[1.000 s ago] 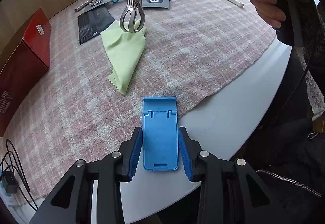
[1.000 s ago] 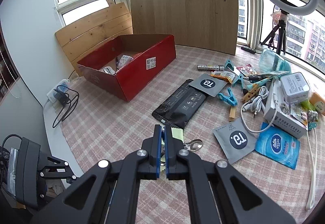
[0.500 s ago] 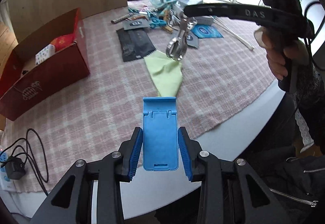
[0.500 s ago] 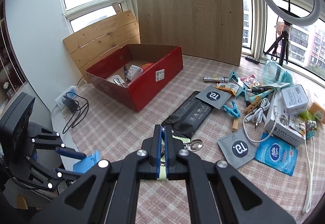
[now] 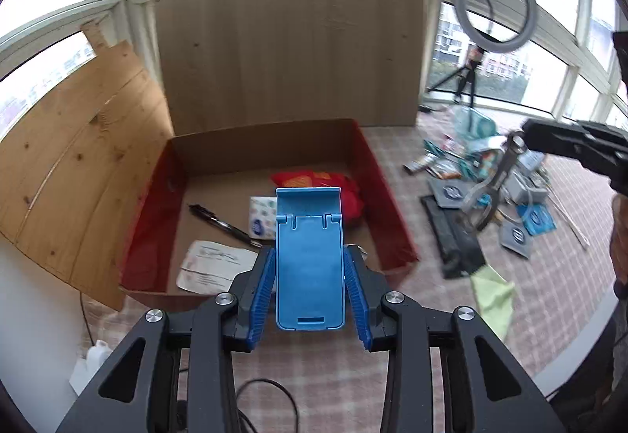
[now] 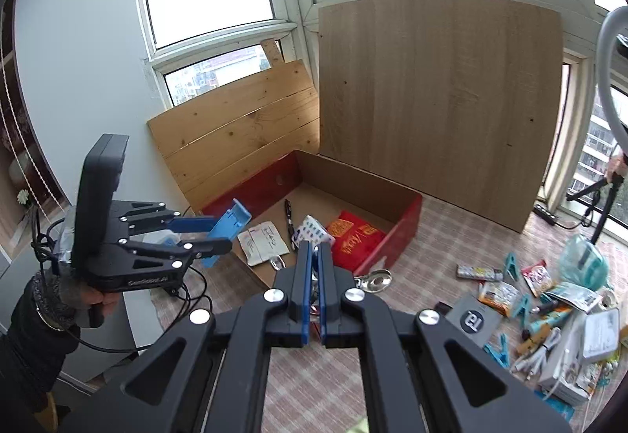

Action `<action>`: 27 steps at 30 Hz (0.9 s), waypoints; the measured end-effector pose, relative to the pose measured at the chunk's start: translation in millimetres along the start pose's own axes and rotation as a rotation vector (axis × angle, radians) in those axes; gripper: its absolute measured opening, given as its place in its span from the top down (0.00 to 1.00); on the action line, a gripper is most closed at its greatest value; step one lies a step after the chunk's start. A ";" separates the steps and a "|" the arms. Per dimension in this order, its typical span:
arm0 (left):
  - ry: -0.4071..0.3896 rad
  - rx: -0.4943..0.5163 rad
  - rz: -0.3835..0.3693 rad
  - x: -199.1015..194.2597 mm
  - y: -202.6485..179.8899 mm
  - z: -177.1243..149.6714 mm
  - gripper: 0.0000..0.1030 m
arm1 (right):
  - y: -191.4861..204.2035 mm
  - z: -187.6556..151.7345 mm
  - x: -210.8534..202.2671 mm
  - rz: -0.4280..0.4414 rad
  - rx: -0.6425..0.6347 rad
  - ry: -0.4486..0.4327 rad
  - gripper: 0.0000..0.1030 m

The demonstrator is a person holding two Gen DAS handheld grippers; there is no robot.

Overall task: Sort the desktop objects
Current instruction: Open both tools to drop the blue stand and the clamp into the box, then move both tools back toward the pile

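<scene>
A blue phone stand (image 5: 309,260) is clamped between the blue pads of my left gripper (image 5: 309,268), which hangs just above the near wall of the open red box (image 5: 388,193). From the right wrist view, that left gripper (image 6: 225,235) holds the blue stand (image 6: 231,227) at the box's (image 6: 408,225) left corner. My right gripper (image 6: 313,260) is shut on a silver metal clip (image 6: 376,281), off the table near the box's front. In the left wrist view the clip (image 5: 492,186) dangles from the right gripper (image 5: 528,137).
Inside the box lie a pen (image 5: 223,223), a white packet (image 5: 214,268), a tissue pack (image 5: 262,217) and a red packet (image 5: 314,182). A green cloth (image 5: 492,295), a black pouch (image 5: 451,237) and several small items (image 6: 549,307) cover the checked tablecloth. Wooden boards stand behind the box.
Both grippers have swung from the table's edge towards the red box. The left carried the blue stand up to its near wall; the right lifted the clip away from the green cloth.
</scene>
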State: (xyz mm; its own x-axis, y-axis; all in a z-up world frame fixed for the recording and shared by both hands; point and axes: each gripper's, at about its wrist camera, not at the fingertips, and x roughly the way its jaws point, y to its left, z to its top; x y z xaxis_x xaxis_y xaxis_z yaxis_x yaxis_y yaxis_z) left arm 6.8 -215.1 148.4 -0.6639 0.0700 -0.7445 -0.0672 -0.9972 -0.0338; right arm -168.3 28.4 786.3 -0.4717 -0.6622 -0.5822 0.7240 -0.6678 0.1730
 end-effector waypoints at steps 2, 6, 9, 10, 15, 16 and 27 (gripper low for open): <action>0.007 -0.066 0.013 15.0 22.5 7.9 0.67 | 8.0 7.1 22.9 0.003 -0.008 0.011 0.97; 0.039 -0.154 0.075 43.1 53.6 18.1 0.54 | 18.9 7.0 59.1 0.002 -0.001 0.069 0.94; 0.048 -0.167 0.125 51.6 58.7 16.8 0.32 | 14.0 2.1 62.8 -0.029 0.037 0.062 0.63; 0.039 -0.163 0.131 51.7 59.1 16.6 0.32 | 11.6 0.4 59.3 -0.036 0.047 0.049 0.57; 0.007 -0.156 0.116 38.3 47.2 10.4 0.32 | -1.4 -9.4 33.4 -0.114 0.047 0.011 0.52; 0.002 -0.141 0.108 35.2 41.3 10.2 0.32 | -5.2 -12.0 27.7 -0.137 0.045 0.007 0.50; -0.080 0.007 -0.045 1.1 -78.7 0.8 0.28 | -58.7 -60.9 -48.0 -0.416 0.095 -0.026 0.34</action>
State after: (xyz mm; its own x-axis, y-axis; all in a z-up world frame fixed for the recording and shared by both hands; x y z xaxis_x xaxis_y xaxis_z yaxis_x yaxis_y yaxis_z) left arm 10.8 -136.5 150.7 -0.7177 0.1168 -0.6865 -0.1030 -0.9928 -0.0613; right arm -157.5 120.1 755.7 -0.7271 -0.3378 -0.5976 0.4208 -0.9071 0.0008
